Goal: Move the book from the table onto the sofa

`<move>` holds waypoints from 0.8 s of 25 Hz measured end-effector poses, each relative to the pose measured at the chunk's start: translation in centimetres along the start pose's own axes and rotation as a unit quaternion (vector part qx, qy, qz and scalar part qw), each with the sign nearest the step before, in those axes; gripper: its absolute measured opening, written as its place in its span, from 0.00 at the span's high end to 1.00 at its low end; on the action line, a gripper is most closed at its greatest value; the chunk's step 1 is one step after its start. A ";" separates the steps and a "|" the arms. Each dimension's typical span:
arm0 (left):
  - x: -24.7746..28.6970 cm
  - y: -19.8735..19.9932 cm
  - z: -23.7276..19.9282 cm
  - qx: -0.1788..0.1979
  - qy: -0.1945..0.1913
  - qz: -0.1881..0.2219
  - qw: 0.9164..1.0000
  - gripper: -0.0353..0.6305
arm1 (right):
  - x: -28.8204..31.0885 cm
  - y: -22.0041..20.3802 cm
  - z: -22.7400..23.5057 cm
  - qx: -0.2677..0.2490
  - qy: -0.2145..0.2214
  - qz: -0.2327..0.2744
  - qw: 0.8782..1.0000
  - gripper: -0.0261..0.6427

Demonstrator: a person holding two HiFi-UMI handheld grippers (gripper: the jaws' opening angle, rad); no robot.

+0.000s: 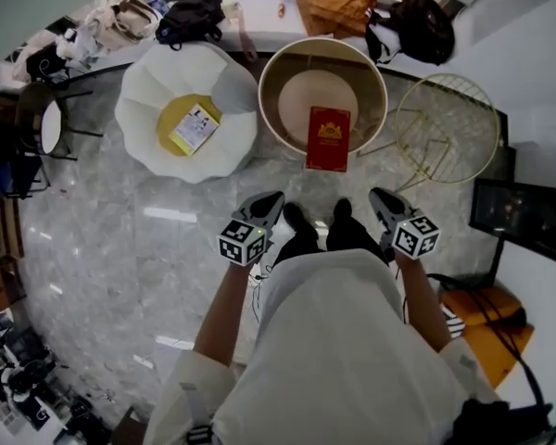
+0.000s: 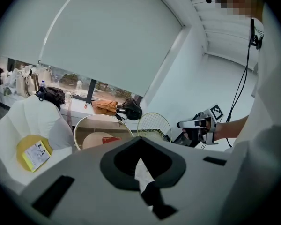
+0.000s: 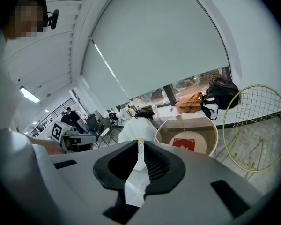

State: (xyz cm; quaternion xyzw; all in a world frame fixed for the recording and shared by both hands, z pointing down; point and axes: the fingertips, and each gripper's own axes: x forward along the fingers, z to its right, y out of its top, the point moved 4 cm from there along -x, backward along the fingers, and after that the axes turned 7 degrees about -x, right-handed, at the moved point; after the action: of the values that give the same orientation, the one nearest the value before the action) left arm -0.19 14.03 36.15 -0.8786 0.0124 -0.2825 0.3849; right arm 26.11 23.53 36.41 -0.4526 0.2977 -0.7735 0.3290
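Note:
A red book [image 1: 329, 137] lies on the round tan table [image 1: 287, 63], at its near edge. The book [image 2: 111, 139] shows as a thin red strip in the left gripper view and more plainly [image 3: 184, 144] in the right gripper view. The white petal-shaped sofa [image 1: 227, 142] stands left of the table and carries a yellow cushion [image 1: 171, 114] with a booklet [image 1: 195, 128] on it. My left gripper [image 1: 272, 198] and right gripper [image 1: 378, 195] hang side by side near the person's feet, short of the table. Both are shut and hold nothing.
A gold wire round frame [image 1: 445, 128] stands right of the table. Bags [image 1: 190, 17] and an orange cloth [image 1: 338, 7] lie along the window ledge behind. A chair [image 1: 42, 123] stands at far left, a dark screen [image 1: 524, 221] at right. The floor is pale marble.

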 end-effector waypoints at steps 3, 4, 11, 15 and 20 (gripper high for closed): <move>1.6 -0.1 -0.6 0.002 0.002 -0.017 1.000 0.94 | 0.8 -0.3 1.1 0.009 0.002 -0.007 1.000 0.88; 2.2 0.0 -0.7 0.002 0.001 -0.021 1.000 0.94 | 1.1 -0.3 1.6 0.011 0.003 -0.010 1.000 0.88; 7.2 0.7 -1.0 -0.011 -0.001 -0.030 0.999 0.94 | 4.1 0.5 6.4 0.012 0.020 -0.033 0.999 0.88; 10.4 1.0 -1.8 -0.028 0.005 -0.024 0.999 0.94 | 6.5 0.4 9.5 0.013 0.037 -0.059 0.997 0.88; 14.9 -0.2 -3.9 -0.045 0.015 -0.032 0.998 0.94 | 9.9 -1.7 12.8 0.020 0.062 -0.096 0.993 0.87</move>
State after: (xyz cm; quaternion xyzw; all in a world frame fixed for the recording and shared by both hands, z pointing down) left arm 10.31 8.02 45.67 -0.8904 0.0028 -0.3073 0.3359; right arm 33.53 14.75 47.96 -0.4235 0.2567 -0.8341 0.2430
